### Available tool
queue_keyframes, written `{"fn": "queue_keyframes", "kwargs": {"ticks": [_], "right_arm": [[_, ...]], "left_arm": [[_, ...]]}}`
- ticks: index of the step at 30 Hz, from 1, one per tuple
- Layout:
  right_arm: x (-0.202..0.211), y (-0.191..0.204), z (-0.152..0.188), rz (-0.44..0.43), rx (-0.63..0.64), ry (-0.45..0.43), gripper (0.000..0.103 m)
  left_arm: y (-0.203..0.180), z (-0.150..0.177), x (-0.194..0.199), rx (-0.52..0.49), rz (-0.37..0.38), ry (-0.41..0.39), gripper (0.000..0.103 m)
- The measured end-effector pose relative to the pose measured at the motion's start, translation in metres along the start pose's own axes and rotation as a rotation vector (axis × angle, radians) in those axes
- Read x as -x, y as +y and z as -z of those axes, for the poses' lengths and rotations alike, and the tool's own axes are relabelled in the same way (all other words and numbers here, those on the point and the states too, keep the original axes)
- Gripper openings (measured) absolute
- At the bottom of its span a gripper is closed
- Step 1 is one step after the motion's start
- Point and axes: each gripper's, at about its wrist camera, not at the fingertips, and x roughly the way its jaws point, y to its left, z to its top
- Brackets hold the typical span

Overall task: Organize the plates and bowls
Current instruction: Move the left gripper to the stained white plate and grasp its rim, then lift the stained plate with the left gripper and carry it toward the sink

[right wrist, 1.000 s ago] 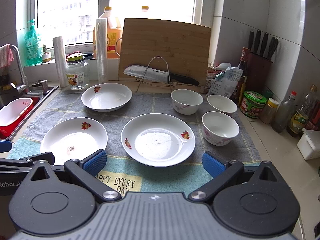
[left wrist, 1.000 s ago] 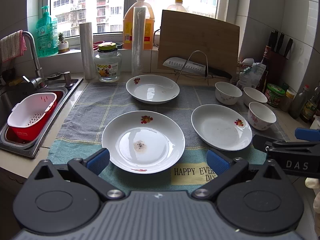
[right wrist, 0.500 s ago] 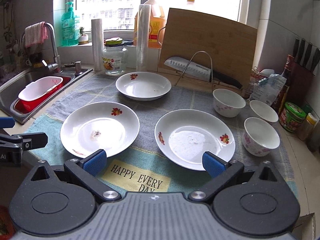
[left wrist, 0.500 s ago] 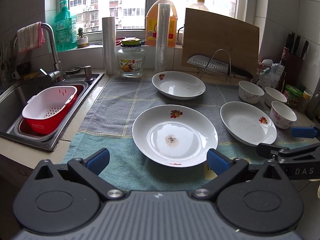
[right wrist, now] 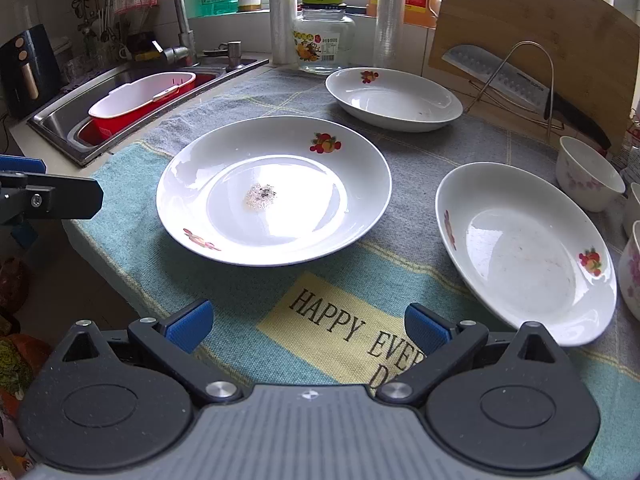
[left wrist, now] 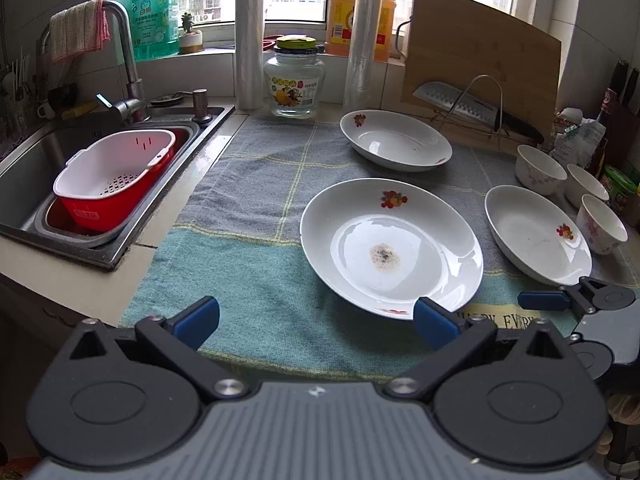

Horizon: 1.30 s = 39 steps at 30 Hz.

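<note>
Three white plates with fruit prints lie on a checked cloth (left wrist: 256, 208). The big plate with a dirty spot (left wrist: 390, 246) (right wrist: 274, 188) is nearest. A second plate (left wrist: 536, 234) (right wrist: 524, 248) lies to its right and a third (left wrist: 396, 140) (right wrist: 394, 98) behind. Three small white bowls (left wrist: 540, 168) (left wrist: 586, 186) (left wrist: 602, 229) stand at the right; one shows in the right wrist view (right wrist: 588, 174). My left gripper (left wrist: 316, 322) is open and empty, its right pad at the big plate's near rim. My right gripper (right wrist: 308, 326) is open and empty over the cloth's lettering.
A sink (left wrist: 36, 160) with a red and white strainer basket (left wrist: 112, 176) is at the left. A glass jar (left wrist: 294, 76), roll (left wrist: 248, 48), oil bottles, cutting board (left wrist: 480, 68) and knife on a wire rack (left wrist: 472, 108) line the back. The counter edge is just before me.
Both grippers have swung left and come lower and closer to the counter. The big dirty plate now sits right of centre for the left gripper and straight ahead for the right. Nothing was grasped.
</note>
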Motion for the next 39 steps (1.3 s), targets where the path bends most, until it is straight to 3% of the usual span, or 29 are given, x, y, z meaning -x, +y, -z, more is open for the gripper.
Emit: {"fn": "queue_keyframes", "kwargs": {"ticks": [4,15,23,27,39], "right_arm": [[-0.018,0.0,-0.004,-0.034,0.029,0.011,0.103],[-0.032,-0.006,-0.009,-0.092,0.156,-0.025,0.103],[-0.031,-0.006,-0.008,-0.099,0.158,-0.037,0.103],[-0.03,-0.007,-0.004,-0.096,0.157,-0.069,0.103],[-0.032,0.001,-0.003,-0.02,0.076,-0.099,0.103]], "left_arm": [[0.002,-0.007,-0.01,0.008,-0.023,0.019,0.102],[-0.008,-0.037,-0.036,0.024,-0.002,0.058,0.102],[-0.008,-0.062,-0.053,0.03,0.056,0.085,0.102],[-0.007,-0.075,-0.069,-0.032,0.059,0.089,0.102],[-0.004,-0.103,-0.135,-0.214,0.252,0.212,0.102]]}}
